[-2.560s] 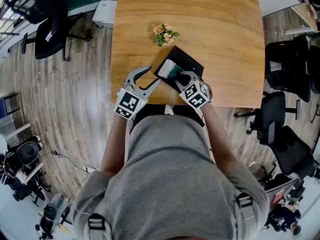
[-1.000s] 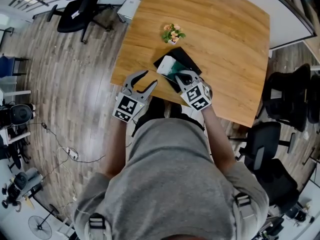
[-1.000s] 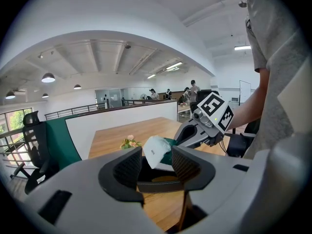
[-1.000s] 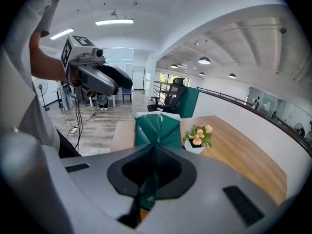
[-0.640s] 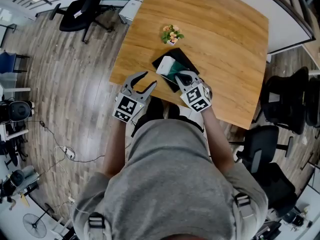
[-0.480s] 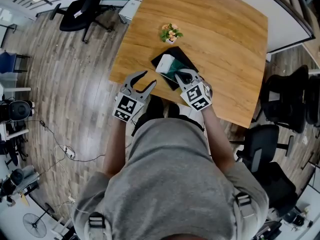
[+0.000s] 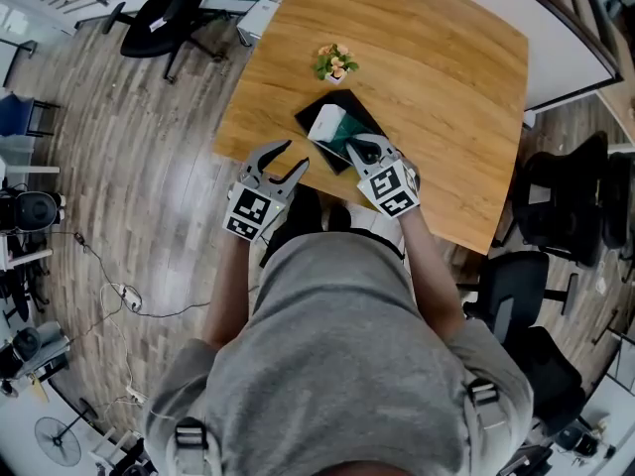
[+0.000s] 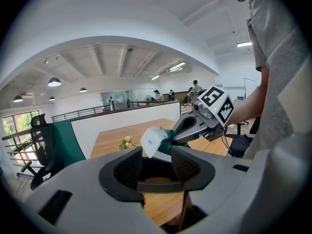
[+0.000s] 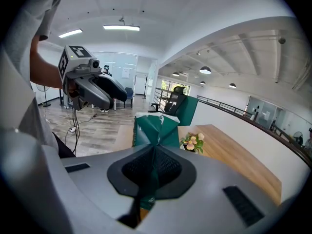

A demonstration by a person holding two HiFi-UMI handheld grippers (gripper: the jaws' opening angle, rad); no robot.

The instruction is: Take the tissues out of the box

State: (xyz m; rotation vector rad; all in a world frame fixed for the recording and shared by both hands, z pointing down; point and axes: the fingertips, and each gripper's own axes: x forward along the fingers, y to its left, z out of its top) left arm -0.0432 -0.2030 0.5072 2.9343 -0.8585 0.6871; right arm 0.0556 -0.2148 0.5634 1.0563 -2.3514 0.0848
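Note:
A green tissue pack [image 7: 333,130] with a white end is held up over a flat black box [image 7: 354,108] near the table's front edge. My right gripper [image 7: 360,148] is shut on the pack's green wrapper [image 9: 156,130], which is pinched between its jaws [image 9: 152,167]. My left gripper [image 7: 289,157] is open and empty, left of the pack and a little short of it. In the left gripper view the pack [image 8: 154,141] hangs just beyond the open jaws [image 8: 157,162], with the right gripper [image 8: 195,126] behind it.
A small pot of flowers [image 7: 333,62] stands on the wooden table [image 7: 437,77] just behind the box. Office chairs [image 7: 556,196] ring the table on the wood floor. The person's torso fills the lower part of the head view.
The left gripper has drawn back from the black box's corner and stays open. The right gripper keeps its hold on the pack. The head view has shifted slightly.

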